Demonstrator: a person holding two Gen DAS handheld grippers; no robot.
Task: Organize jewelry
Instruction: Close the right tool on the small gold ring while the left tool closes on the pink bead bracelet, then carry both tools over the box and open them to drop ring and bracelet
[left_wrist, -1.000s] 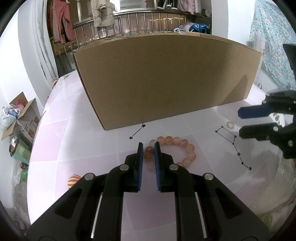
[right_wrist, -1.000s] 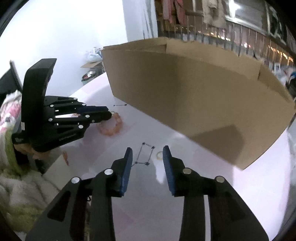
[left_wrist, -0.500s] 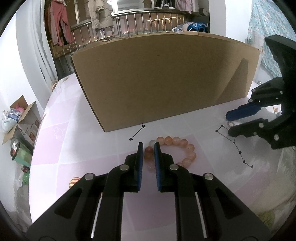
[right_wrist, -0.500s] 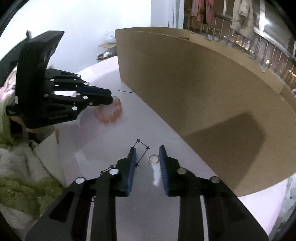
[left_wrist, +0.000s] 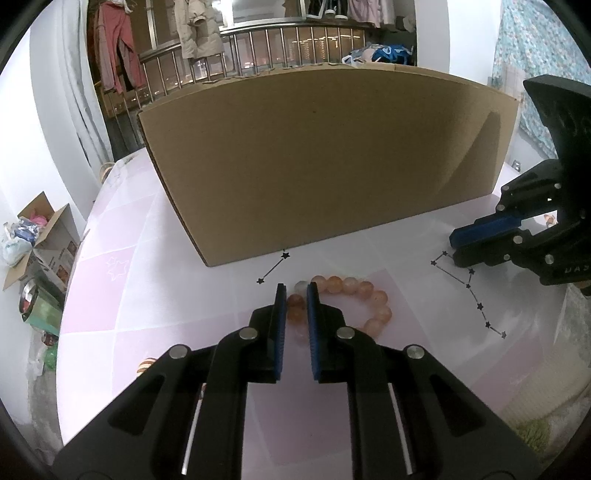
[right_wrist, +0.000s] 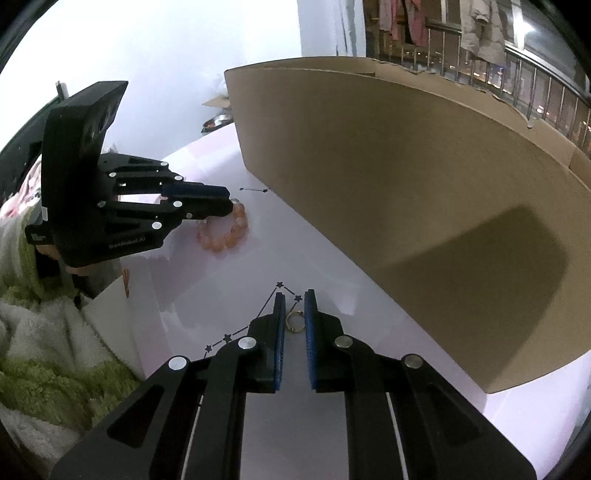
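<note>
left wrist view: the left gripper (left_wrist: 295, 295) points down at a pink and white table (left_wrist: 166, 295). its blue pads are nearly together and pinch one side of a bead bracelet (left_wrist: 354, 302), a loop of peach beads lying flat just in front of a tall cardboard box (left_wrist: 325, 158). the jaws are closing, with beads between them. to the right, the right gripper (left_wrist: 456, 249) reaches in low over a printed star pattern (left_wrist: 469, 284).

right wrist view: the right gripper (right_wrist: 294, 321) is tilted down at the table (right_wrist: 369, 424), and its jaws are closing around a small gold ring (right_wrist: 294, 320) that lies flat between the pads, seemingly touching both. the box (right_wrist: 406, 206) stands close on the right. the left gripper (right_wrist: 225, 203) and the bracelet (right_wrist: 229, 232) show at the left.

to do this step well, i judge the ring needs a centred, gentle squeeze with the tips kept low, so that it does not flip or skate away; then lift both pieces straight up before carrying them to the box.
</note>
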